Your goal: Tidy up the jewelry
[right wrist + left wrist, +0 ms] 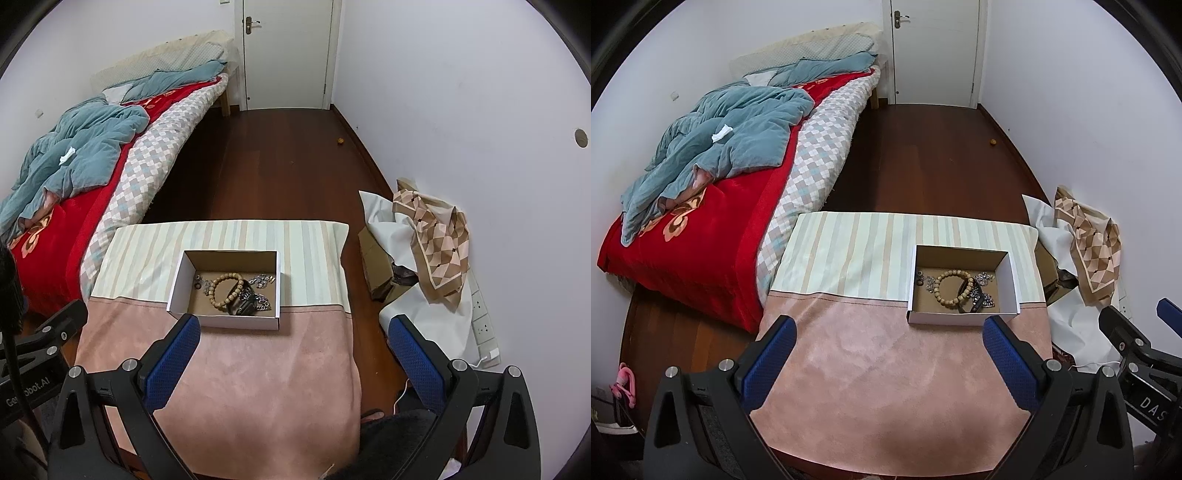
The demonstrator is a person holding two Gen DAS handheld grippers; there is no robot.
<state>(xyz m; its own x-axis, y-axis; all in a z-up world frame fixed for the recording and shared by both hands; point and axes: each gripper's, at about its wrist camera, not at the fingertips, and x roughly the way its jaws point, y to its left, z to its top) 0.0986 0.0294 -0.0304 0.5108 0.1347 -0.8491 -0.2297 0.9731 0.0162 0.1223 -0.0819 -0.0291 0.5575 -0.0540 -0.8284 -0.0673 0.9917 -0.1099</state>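
A small open cardboard box [1008,280] [177,284] stands on a cloth-covered table [879,369] [236,387]. In it lie a wooden bead bracelet [943,291] [218,291], a dark strap piece [966,295] [240,301], silver chain pieces [984,278] [260,280] and small rings [919,278] [199,282]. My left gripper [890,332] is open and empty, hovering over the pink cloth just short of the box. My right gripper [295,330] is open and empty, with its left finger [177,350] near the box's front wall.
A bed [701,229] [66,221] with a red blanket and blue quilt lies to the left. White bags and a patterned scarf [1089,247] [439,240] sit on the floor at the right wall. A wall socket strip [484,321] is there too. A closed door [934,48] is far ahead.
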